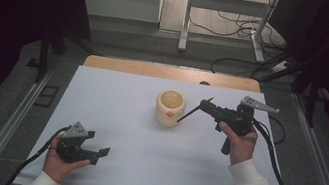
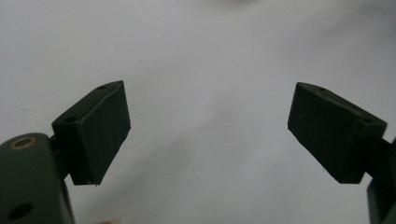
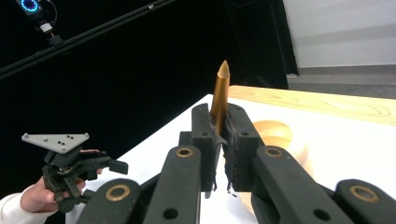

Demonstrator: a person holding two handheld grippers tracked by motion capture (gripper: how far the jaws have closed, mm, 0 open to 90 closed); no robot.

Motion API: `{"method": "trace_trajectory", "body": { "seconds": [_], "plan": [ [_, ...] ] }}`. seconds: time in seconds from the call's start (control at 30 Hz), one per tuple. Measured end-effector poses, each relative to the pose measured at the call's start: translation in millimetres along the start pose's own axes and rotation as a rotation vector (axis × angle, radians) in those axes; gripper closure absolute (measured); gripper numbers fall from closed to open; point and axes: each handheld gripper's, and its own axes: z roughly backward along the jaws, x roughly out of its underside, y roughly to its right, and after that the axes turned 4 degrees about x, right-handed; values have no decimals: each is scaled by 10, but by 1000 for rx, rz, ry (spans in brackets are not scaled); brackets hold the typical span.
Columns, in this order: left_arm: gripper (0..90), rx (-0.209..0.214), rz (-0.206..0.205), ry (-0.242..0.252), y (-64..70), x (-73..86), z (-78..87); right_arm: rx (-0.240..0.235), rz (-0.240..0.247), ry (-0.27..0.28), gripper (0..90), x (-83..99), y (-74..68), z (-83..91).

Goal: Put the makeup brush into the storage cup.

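Note:
A cream round cup (image 1: 170,107) with an open top stands near the middle of the white table (image 1: 135,133). My right gripper (image 1: 204,107) hovers just right of the cup, shut on a slim golden-brown pen (image 1: 189,114). The pen slants down-left toward the cup's side. In the right gripper view the pen (image 3: 220,91) sticks up between the closed jaws of the right gripper (image 3: 219,121), pointed end upward, and the cup (image 3: 276,135) lies behind them. My left gripper (image 1: 98,155) rests low at the front left, open and holding nothing. In its own view the left gripper (image 2: 208,126) has its jaws wide apart over bare table.
A wooden strip (image 1: 171,72) runs along the table's far edge. Beyond it are a floor with cables and metal desk legs (image 1: 187,20). Metal rails flank the table on both sides. The left hand and gripper (image 3: 65,161) appear far off in the right gripper view.

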Motion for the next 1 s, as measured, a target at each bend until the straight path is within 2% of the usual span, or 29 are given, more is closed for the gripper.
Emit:
{"method": "trace_trajectory", "body": {
  "seconds": [0.57, 1.0],
  "plan": [
    [130, 6, 5, -10, -1, 0, -10, 8, 7, 10, 835, -147, 18, -64],
    [130, 16, 6, -11, -3, -2, -13, 25, 9, 7, 835, -283, 34, -189]
  ]
}}
